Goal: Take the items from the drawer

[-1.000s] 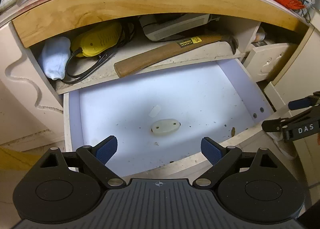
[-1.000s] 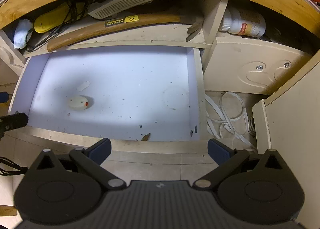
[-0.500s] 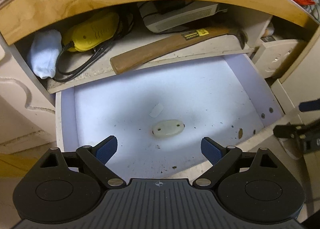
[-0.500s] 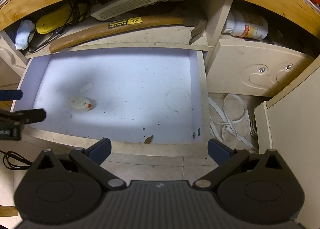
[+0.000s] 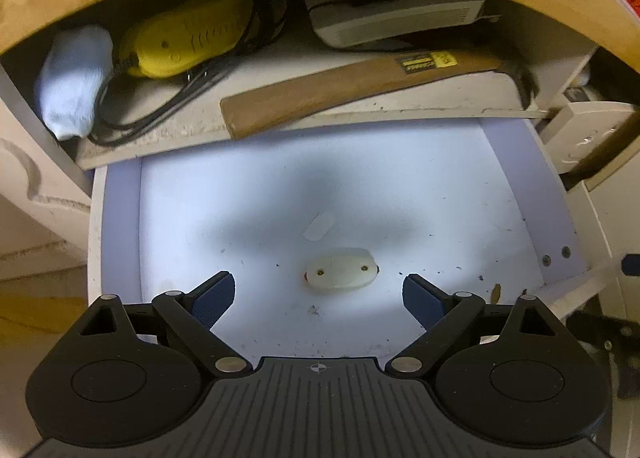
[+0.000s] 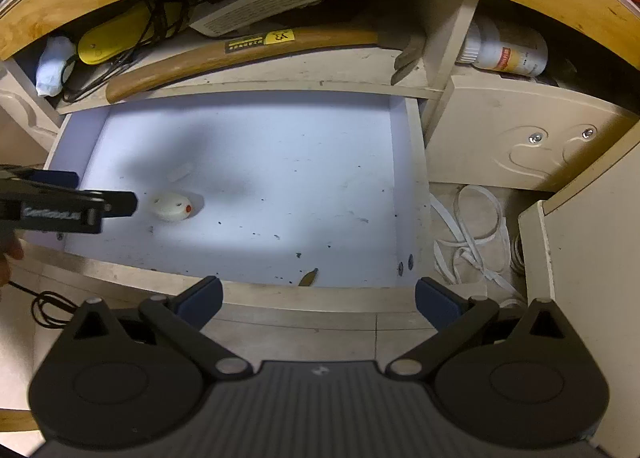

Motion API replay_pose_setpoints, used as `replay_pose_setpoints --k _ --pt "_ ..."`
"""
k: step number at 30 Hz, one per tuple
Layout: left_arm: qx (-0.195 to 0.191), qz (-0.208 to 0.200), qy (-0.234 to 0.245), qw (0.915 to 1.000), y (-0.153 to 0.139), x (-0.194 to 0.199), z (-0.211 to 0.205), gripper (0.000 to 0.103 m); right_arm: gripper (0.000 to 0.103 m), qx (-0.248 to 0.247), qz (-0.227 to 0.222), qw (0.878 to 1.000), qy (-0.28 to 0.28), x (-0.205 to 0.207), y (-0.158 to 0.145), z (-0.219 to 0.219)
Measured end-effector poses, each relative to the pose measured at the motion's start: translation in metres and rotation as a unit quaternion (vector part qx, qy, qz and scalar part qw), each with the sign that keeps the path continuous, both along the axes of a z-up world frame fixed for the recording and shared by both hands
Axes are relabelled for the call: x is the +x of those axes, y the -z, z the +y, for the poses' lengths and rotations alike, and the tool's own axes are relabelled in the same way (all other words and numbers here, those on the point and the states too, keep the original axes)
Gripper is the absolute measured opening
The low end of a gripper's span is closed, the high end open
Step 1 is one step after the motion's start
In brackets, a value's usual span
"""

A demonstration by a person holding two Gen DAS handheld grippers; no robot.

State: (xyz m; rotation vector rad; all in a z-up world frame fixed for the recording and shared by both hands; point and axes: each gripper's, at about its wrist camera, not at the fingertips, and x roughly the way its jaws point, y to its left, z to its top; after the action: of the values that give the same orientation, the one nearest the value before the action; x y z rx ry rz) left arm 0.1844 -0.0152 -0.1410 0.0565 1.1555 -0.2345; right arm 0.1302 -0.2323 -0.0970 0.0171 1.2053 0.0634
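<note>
Poised over the open drawer (image 5: 120,218), left gripper (image 5: 318,294) spread wide and empty, white oval plastic piece (image 5: 340,270) on the floor just ahead between its pads. Right gripper (image 6: 318,298) open, outside. Best lowered squarely, closing across the narrow width.

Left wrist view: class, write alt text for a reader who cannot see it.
An open left gripper hovers just short of a small cream oval plastic object on the floor of a pulled-out white drawer. On the shelf above lie a wooden-handled hammer, a yellow corded tool and a pale blue cloth bundle.
</note>
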Motion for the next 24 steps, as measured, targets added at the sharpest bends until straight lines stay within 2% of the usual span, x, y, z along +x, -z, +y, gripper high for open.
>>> replay_pose_setpoints --k 8,24 --pt "-0.013 0.028 -0.026 0.9992 0.010 0.012 0.002 0.093 0.103 0.006 0.003 1.000 -0.006 0.000 0.000 0.004" --pt "0.004 0.072 -0.057 0.9958 0.022 0.034 -0.012 0.093 0.103 0.004 0.007 1.000 -0.012 0.000 0.000 0.007"
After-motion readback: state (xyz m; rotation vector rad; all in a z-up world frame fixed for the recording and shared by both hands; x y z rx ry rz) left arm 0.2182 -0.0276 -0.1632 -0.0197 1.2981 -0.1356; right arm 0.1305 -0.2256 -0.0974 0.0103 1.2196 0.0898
